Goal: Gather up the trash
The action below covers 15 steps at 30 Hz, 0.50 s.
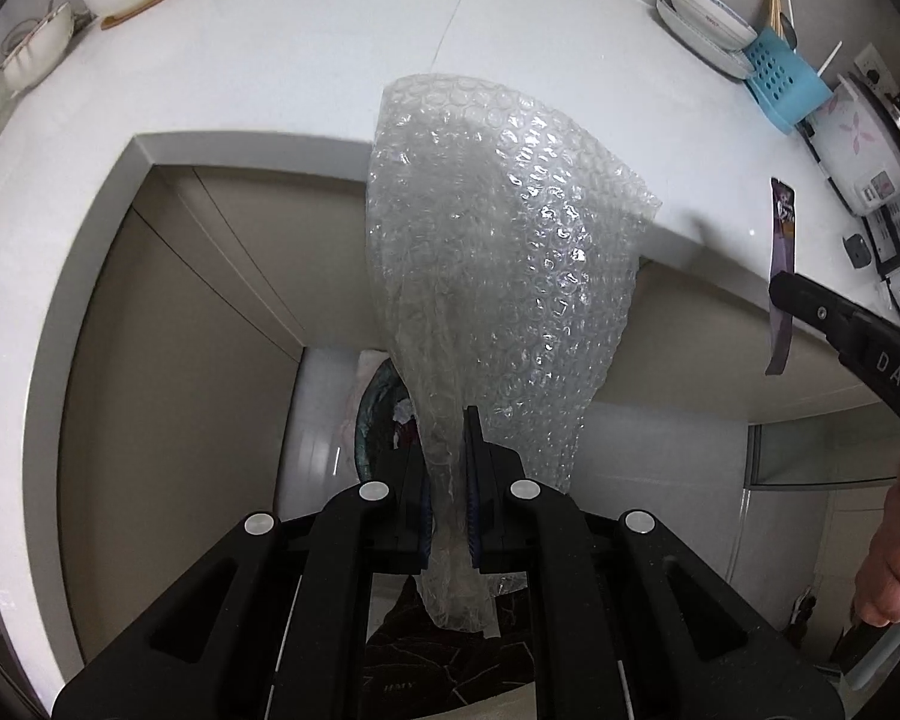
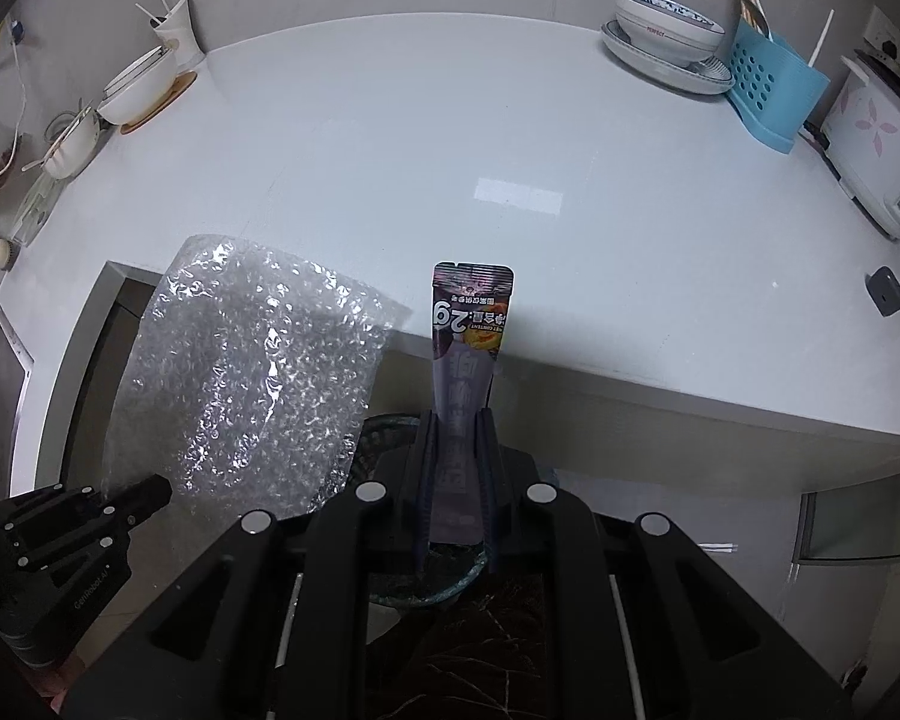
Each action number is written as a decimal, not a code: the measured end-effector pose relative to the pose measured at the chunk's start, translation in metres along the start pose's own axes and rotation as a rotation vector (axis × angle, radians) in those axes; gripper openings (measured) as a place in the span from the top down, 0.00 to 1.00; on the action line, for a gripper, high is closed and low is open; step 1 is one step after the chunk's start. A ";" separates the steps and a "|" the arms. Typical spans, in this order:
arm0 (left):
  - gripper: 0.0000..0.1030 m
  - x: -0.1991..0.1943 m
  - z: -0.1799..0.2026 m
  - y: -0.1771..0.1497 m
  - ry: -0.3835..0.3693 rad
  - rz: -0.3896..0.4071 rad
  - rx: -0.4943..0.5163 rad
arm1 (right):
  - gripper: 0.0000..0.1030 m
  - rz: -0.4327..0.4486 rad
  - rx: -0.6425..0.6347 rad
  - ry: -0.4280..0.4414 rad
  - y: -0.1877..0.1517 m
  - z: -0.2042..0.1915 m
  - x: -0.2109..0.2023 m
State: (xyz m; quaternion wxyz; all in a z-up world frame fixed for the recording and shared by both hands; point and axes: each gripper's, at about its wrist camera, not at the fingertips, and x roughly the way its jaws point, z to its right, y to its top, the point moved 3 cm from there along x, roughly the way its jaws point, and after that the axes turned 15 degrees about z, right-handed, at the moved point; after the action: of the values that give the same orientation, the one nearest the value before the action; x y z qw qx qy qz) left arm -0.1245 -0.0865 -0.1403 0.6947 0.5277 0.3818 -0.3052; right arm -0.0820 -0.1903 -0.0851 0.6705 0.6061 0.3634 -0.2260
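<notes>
My left gripper [image 1: 447, 468] is shut on a sheet of clear bubble wrap [image 1: 498, 252], which stands up from the jaws and fans out over the white counter's edge. The same bubble wrap [image 2: 252, 372] shows at the left of the right wrist view, with the left gripper [image 2: 150, 495] below it. My right gripper [image 2: 456, 480] is shut on a purple snack sachet [image 2: 471, 324] that sticks up between its fingers. That sachet [image 1: 781, 276] and the right gripper [image 1: 781, 289] appear at the right edge of the left wrist view. Below both grippers lies a dark round bin opening [image 2: 450, 591].
The white counter [image 2: 450, 138] carries bowls [image 2: 666, 30], a blue utensil holder [image 2: 771, 84] and a rice cooker [image 2: 876, 138] at the right. More bowls [image 2: 138, 90] and a paper cup [image 2: 177, 30] stand at the left. Beige cabinet fronts [image 1: 180, 330] run under the counter. A person's hand [image 1: 894, 546] shows at far right.
</notes>
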 end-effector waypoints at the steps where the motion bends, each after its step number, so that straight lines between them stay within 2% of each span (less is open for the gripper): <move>1: 0.93 0.001 0.000 -0.003 0.000 -0.007 0.000 | 0.88 -0.001 0.000 0.002 -0.003 -0.001 0.001; 9: 0.93 0.010 -0.005 -0.027 0.005 -0.044 -0.006 | 0.88 -0.006 -0.030 0.001 -0.023 -0.003 0.011; 15: 0.93 0.032 -0.011 -0.047 0.029 -0.096 -0.031 | 0.88 -0.028 -0.034 0.017 -0.043 -0.005 0.026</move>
State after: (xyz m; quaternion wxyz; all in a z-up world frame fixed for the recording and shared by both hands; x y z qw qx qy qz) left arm -0.1490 -0.0882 -0.1926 0.6819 0.5020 0.4214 -0.3247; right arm -0.0986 -0.1887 -0.1331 0.6743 0.5914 0.3813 -0.2240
